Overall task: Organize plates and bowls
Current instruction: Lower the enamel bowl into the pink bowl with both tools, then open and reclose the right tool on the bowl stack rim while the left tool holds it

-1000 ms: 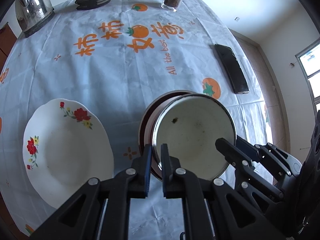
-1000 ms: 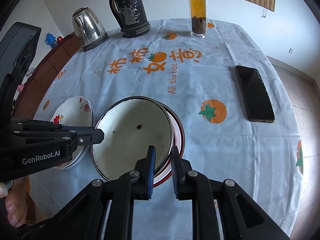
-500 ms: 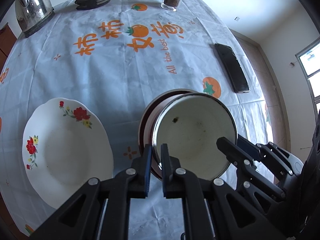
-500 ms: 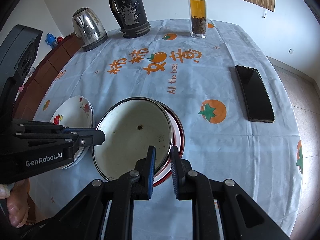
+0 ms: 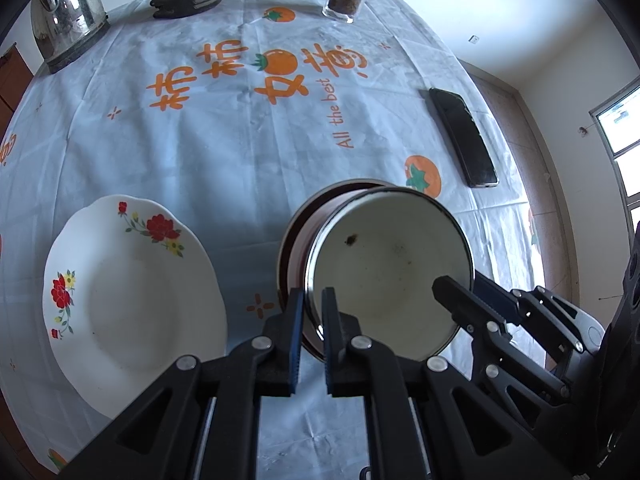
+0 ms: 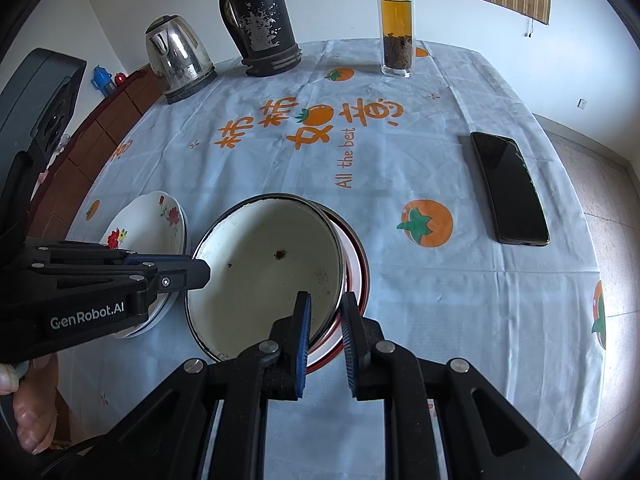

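Enamel white bowl (image 5: 390, 276) tilts a touch higher off the red-rimmed bowl (image 6: 352, 264) beneath, both grippers' fingers (image 5: 294, 320) (image 6: 302, 320) clamped on its near rim; separation underway.

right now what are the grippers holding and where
Both hold the enamel bowl by its rim: left gripper on one side, right gripper on the other.

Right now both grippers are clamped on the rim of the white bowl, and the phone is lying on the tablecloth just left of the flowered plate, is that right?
Not quite. The left gripper and right gripper do clamp the white bowl, but the phone lies far to the right, across the bowl from the flowered plate. The right wrist view shows this.
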A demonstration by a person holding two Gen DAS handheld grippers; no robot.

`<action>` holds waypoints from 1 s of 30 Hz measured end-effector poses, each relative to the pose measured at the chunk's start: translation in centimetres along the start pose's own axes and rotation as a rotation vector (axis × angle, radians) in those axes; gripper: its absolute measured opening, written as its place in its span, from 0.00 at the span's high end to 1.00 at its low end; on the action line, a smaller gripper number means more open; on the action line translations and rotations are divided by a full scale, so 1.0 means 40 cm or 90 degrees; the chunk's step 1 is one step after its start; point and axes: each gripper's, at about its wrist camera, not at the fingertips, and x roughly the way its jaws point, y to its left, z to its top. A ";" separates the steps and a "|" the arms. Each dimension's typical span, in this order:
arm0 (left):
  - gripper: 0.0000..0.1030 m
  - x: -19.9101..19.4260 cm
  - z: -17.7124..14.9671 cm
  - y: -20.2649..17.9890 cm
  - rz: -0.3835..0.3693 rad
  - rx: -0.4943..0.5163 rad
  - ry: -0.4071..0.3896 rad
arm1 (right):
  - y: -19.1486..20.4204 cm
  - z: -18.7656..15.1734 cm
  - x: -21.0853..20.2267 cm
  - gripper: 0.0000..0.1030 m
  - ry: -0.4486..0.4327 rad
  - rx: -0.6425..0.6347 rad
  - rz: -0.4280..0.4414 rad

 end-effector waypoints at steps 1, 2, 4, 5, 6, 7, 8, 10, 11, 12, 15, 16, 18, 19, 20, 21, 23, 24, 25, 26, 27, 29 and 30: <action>0.95 0.000 0.000 0.000 0.000 0.000 0.000 | 0.000 0.000 0.000 0.84 0.000 -0.001 0.000; 0.95 0.000 0.000 0.000 0.000 0.000 0.000 | 0.000 0.000 0.000 0.84 0.000 -0.001 0.000; 0.95 0.001 0.000 0.000 0.000 0.000 0.000 | 0.001 0.000 0.001 0.84 0.000 -0.002 0.000; 0.95 0.000 0.000 0.001 0.000 0.000 0.001 | 0.000 -0.001 0.001 0.84 0.000 -0.001 0.000; 0.95 0.000 0.000 0.001 -0.001 -0.001 0.001 | 0.000 -0.001 0.001 0.84 -0.001 -0.001 0.000; 0.95 0.001 0.000 0.001 -0.002 -0.002 0.001 | 0.000 -0.001 0.001 0.84 0.000 -0.001 0.000; 0.95 0.000 0.001 0.002 -0.003 -0.002 0.002 | 0.001 -0.002 0.001 0.83 -0.001 -0.001 0.000; 0.94 0.000 0.001 0.000 -0.004 -0.004 0.003 | 0.000 -0.002 -0.001 0.82 -0.005 0.000 0.005; 0.94 0.000 0.002 0.001 -0.003 -0.004 0.002 | 0.001 -0.001 -0.002 0.82 -0.006 -0.001 0.005; 0.92 -0.001 0.004 0.002 -0.001 -0.005 0.001 | 0.002 0.000 -0.001 0.82 -0.005 -0.004 0.004; 0.91 -0.003 0.006 0.006 -0.004 -0.014 -0.002 | 0.002 0.001 -0.002 0.77 -0.005 -0.005 0.015; 0.89 -0.006 0.006 0.008 -0.002 -0.015 -0.007 | 0.001 0.000 -0.004 0.69 -0.008 -0.005 0.016; 0.83 -0.011 0.009 0.009 0.001 -0.014 -0.014 | 0.000 0.001 -0.009 0.53 -0.017 -0.004 0.017; 0.82 -0.014 0.010 0.006 0.005 -0.012 -0.018 | -0.001 0.001 -0.013 0.47 -0.025 -0.003 0.018; 0.79 -0.015 0.010 0.008 0.006 -0.011 -0.020 | -0.002 0.003 -0.018 0.46 -0.032 -0.002 0.018; 0.79 -0.015 0.011 0.008 0.007 -0.010 -0.020 | -0.005 0.004 -0.020 0.46 -0.036 -0.001 0.018; 0.79 -0.012 0.012 0.011 0.007 -0.013 -0.018 | -0.007 0.006 -0.018 0.46 -0.036 0.003 0.017; 0.79 -0.010 0.011 0.011 0.008 -0.012 -0.017 | -0.012 0.006 -0.017 0.46 -0.035 0.006 0.015; 0.79 -0.008 0.011 0.012 0.011 -0.011 -0.016 | -0.015 0.004 -0.016 0.46 -0.034 0.009 0.014; 0.79 -0.004 0.010 0.013 0.012 -0.012 -0.015 | -0.018 0.003 -0.014 0.46 -0.032 0.012 0.013; 0.79 -0.001 0.009 0.013 0.011 -0.013 -0.012 | -0.022 0.001 -0.013 0.46 -0.030 0.014 0.012; 0.79 0.003 0.006 0.014 0.011 -0.013 -0.009 | -0.025 -0.002 -0.012 0.46 -0.029 0.018 0.012; 0.79 0.005 0.005 0.013 0.010 -0.011 -0.009 | -0.026 -0.003 -0.011 0.46 -0.028 0.019 0.013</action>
